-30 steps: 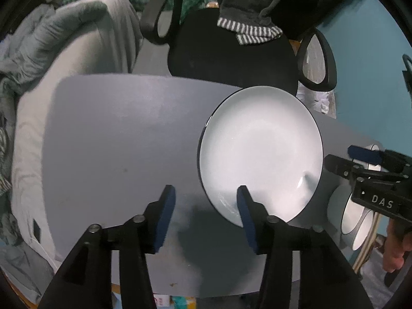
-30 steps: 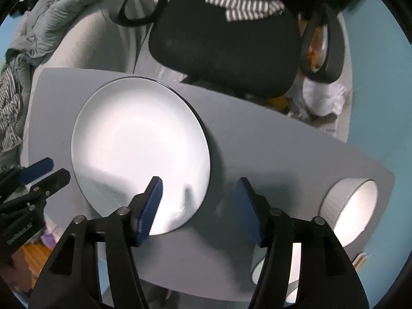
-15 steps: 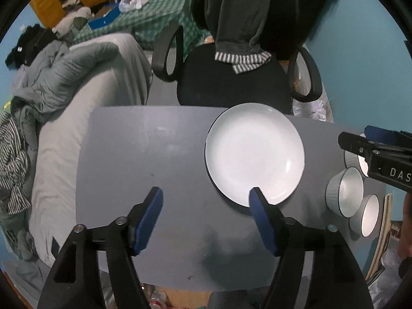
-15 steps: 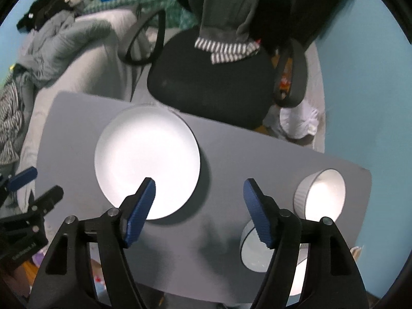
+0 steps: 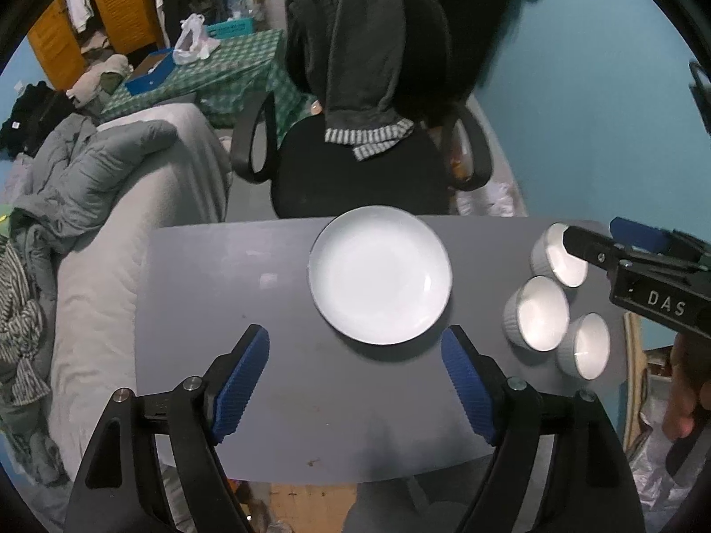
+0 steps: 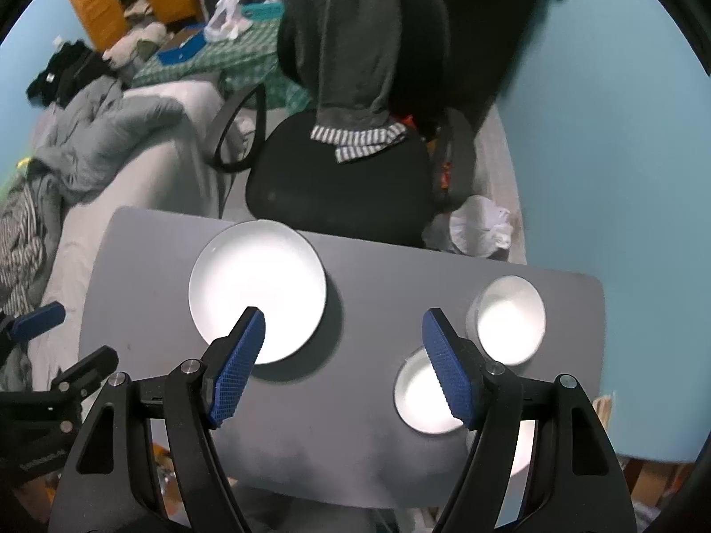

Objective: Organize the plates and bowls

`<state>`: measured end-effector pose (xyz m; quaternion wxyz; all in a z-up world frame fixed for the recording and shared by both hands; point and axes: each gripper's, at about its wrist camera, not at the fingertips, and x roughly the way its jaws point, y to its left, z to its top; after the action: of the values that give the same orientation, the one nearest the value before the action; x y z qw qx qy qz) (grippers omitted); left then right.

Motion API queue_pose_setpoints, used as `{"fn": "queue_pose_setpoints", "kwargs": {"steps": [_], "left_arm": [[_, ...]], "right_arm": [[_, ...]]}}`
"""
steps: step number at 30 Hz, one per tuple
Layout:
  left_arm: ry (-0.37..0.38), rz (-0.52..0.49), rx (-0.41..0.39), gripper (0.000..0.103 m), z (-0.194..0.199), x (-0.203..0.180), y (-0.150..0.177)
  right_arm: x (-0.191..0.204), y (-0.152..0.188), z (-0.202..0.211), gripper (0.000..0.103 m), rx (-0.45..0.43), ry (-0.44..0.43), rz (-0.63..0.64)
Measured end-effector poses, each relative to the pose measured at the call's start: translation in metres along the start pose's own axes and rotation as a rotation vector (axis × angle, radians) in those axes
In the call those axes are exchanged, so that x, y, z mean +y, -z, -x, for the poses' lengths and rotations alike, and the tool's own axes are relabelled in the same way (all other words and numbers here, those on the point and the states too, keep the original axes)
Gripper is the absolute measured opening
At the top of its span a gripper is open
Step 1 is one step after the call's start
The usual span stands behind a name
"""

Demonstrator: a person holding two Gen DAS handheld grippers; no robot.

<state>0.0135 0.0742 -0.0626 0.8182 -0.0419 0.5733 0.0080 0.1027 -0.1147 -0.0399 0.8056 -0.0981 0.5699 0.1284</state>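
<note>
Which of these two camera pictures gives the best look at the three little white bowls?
The left wrist view. All three little white bowls sit together there, beside the plate; only the right gripper crosses the farthest one. In the right wrist view, that gripper's own finger overlaps the middle bowl, and the nearest is almost hidden.

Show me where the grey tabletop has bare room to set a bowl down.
The widest bare patch of the grey tabletop lies between the round white plate and the edge by the grey bedding. A narrower strip separates the plate from the three white ribbed bowls. The near edge is also bare. The bowls' corner is crowded.
</note>
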Motion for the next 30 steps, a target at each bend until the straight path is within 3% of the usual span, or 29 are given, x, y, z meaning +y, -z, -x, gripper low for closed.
{"fn": "queue_pose_setpoints", "kwargs": {"steps": [17, 30], "left_arm": [[0.089, -0.036, -0.106, 0.081, 0.041, -0.018, 0.007], [0.152, -0.153, -0.15, 0.081, 0.058, -0.04, 0.0]], "right_arm": [[-0.041, 0.039, 0.069, 0.072, -0.111, 0.129, -0.147], [-0.06, 0.069, 0.093, 0.073, -0.124, 0.177, -0.292]]}}
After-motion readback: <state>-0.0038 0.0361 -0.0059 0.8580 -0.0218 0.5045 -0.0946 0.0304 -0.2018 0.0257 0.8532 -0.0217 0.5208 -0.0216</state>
